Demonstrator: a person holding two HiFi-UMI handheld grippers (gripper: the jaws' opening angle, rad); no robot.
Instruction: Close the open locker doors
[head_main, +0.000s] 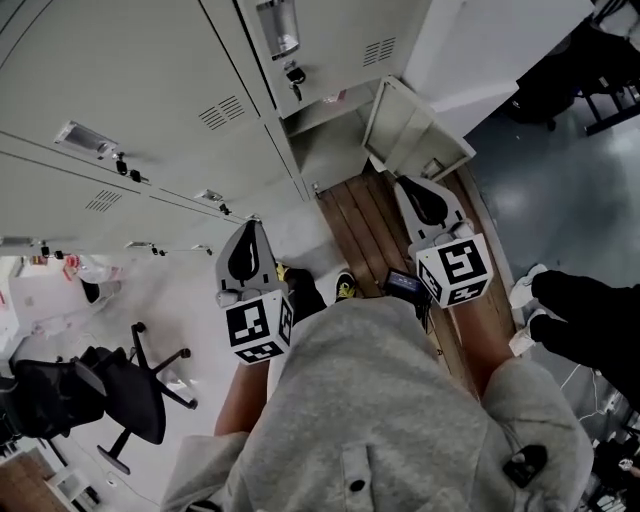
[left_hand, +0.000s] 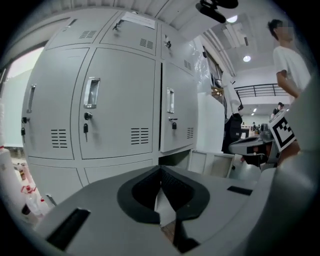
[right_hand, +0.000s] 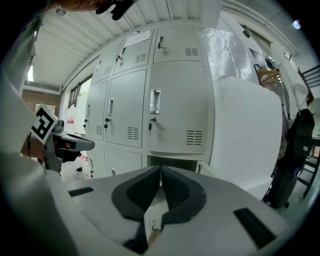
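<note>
Pale grey metal locker door (head_main: 402, 120) is shown swung open in the lowest row; left tool (head_main: 255, 228) and right tool (head_main: 405, 186) are held closed, nothing gripped.

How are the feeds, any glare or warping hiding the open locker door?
Head view: sharp, open locker door evenly lit, floor at left washed out. Left gripper view: fisheye bows the lockers, ceiling light flares. Right gripper view: same bowing, black corners, open compartment in shadow.
</note>
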